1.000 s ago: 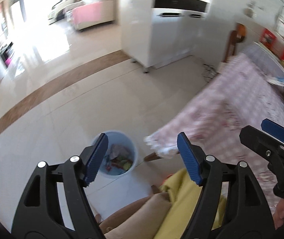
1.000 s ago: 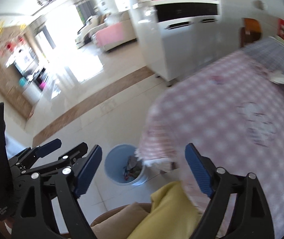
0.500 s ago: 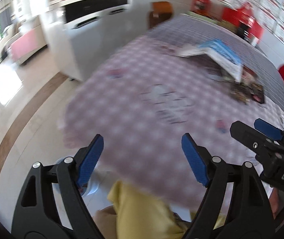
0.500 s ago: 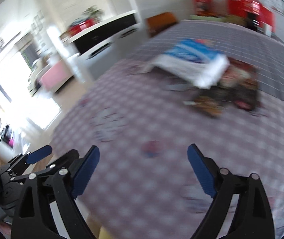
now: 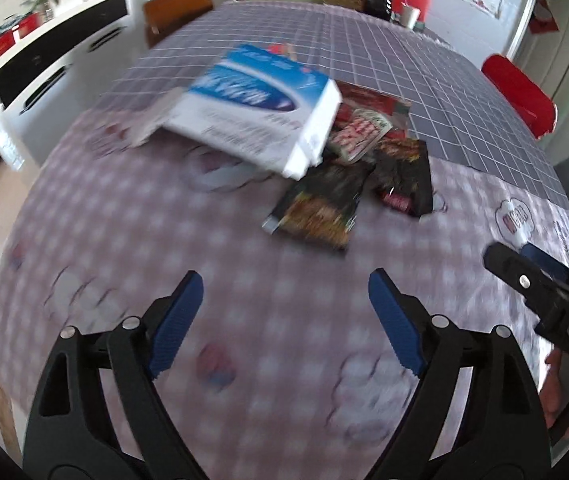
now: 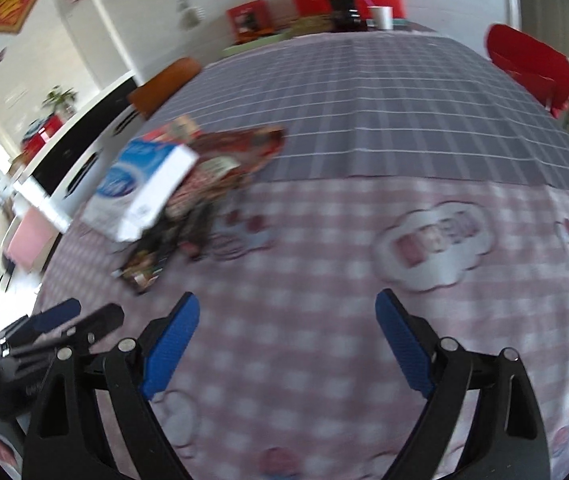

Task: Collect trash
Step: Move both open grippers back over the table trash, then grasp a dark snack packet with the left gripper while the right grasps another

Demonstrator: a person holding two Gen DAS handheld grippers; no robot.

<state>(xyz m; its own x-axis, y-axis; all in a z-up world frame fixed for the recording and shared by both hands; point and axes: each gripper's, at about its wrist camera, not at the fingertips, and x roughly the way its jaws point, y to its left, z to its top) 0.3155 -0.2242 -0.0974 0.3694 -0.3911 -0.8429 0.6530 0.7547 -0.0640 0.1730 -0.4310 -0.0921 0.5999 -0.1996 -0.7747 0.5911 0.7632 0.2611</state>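
A pile of trash lies mid-table on the pink checked cloth (image 5: 164,240): a white and blue box (image 5: 260,108) leaning over dark snack wrappers (image 5: 324,200) and a red and white packet (image 5: 360,132). My left gripper (image 5: 284,312) hovers over the cloth short of the pile, its jaws still opening with nothing between them. My right gripper (image 6: 288,332) stands open and empty over the cloth, right of the pile. The box (image 6: 144,188) and wrappers (image 6: 164,248) show at the left in the right wrist view. The other gripper (image 5: 544,292) shows at the right of the left wrist view.
The far half of the table carries a grey grid cloth (image 6: 364,100). A red chair (image 6: 532,64) stands at the far right, an orange chair (image 5: 176,12) at the far left. Red boxes and a white cup (image 6: 380,16) crowd the far end.
Both grippers swung from the blue bin on the floor over to the table. The bin has gone out of view; the trash pile now lies ahead. The left jaws stand a little wider.
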